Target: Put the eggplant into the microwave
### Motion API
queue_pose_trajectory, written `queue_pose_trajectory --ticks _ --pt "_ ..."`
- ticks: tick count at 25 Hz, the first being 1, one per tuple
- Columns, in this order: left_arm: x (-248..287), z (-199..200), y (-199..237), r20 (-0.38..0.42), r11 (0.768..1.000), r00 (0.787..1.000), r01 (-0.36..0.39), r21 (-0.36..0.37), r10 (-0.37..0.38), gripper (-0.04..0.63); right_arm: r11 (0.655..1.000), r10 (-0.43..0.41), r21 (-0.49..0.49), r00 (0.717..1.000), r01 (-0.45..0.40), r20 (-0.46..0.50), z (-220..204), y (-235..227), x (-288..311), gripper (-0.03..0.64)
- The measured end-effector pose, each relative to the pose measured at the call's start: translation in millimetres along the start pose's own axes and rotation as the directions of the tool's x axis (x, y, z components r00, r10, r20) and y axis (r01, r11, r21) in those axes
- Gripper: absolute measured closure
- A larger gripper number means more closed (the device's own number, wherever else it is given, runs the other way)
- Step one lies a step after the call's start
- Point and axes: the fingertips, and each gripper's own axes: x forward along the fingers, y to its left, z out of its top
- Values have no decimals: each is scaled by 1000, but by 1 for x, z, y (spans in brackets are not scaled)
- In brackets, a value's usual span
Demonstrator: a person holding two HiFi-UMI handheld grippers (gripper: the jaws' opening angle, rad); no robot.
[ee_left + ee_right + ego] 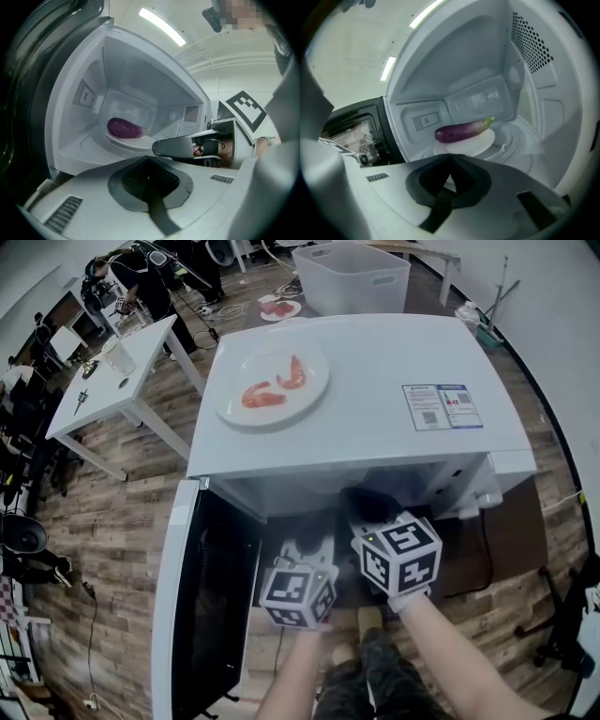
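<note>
Head view: microwave (375, 381), door (216, 606) swung open.
Left gripper view: left gripper (149, 161) pinched together, empty; eggplant (124, 128) lying on plate (135, 141) inside the cavity.
Right gripper view: right gripper (450, 157) likewise closed, empty.
Hazard: the eggplant overhangs the plate, so a slammed door may roll it off.

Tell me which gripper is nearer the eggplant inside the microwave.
Right. The right gripper is at the mouth of the microwave, facing the eggplant; the left gripper sits further back, outside the opening.
</note>
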Motion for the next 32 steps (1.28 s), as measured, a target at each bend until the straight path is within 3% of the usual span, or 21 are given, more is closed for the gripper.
queue_pose_trajectory --ticks 9,17,24,32 --pt "-4 -2 -4 3 1000 1000 4 1 -4 595 1000 28 5 999 -28 35 4 4 -2 612" --pt "-19 4 -1 62 998 997 -52 23 51 595 996 90 2 989 -91 115 1 18 -16 611" --pt "-37 3 -18 115 994 990 -88 60 81 595 996 -20 -80 975 39 223 -7 13 -47 614" --pt "-55 -1 -39 128 998 991 -38 59 30 595 994 9 -106 976 14 219 -26 32 -72 614"
